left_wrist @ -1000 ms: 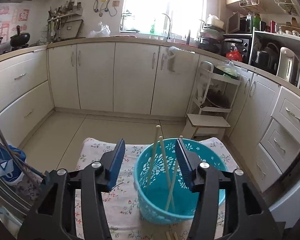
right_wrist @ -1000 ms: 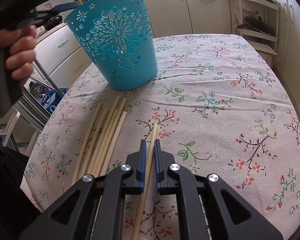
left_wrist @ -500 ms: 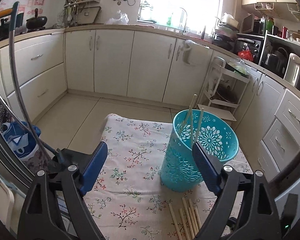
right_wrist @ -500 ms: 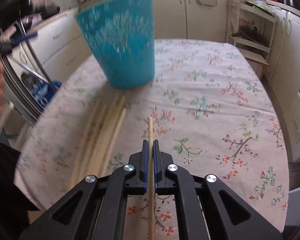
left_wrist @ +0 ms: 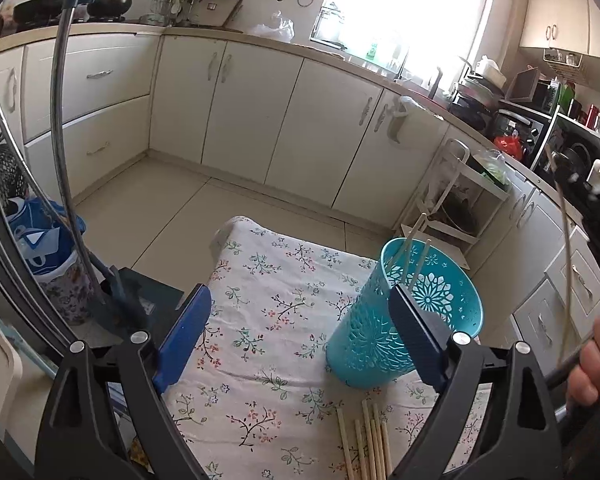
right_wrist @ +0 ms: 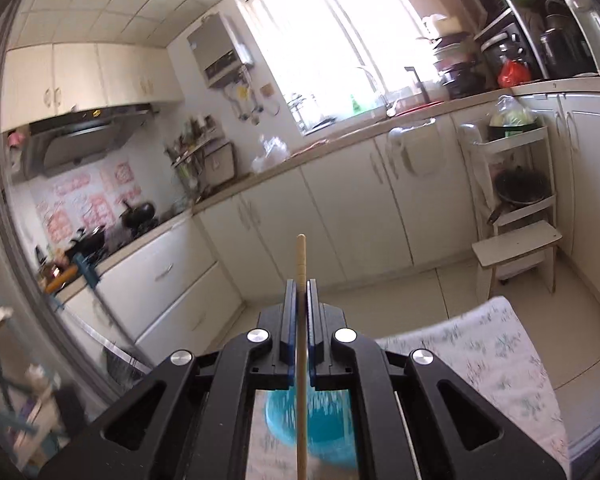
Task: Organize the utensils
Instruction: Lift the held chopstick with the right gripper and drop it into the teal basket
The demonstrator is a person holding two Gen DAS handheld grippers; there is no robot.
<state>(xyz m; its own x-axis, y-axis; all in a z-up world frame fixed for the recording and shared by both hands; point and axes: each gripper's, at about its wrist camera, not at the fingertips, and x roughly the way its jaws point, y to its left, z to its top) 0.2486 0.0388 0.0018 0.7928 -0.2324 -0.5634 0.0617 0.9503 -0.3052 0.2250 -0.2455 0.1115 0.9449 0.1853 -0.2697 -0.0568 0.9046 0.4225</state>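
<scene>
Wooden chopstick (right_wrist: 300, 256) clamped; teal basket (right_wrist: 320, 428) seemingly below.

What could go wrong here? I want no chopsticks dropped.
The right gripper pinches one chopstick lengthwise, so it may pivot or slip. The teal basket stands free between the left gripper's open fingers, so a nudge may tip it. Loose chopsticks lie beside it.

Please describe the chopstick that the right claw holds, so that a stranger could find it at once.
Start at the table with the flowered cloth and the teal basket on it. Above the basket, the right claw is shut on one wooden chopstick. The other chopsticks lie on the cloth or stand in the basket.
</scene>
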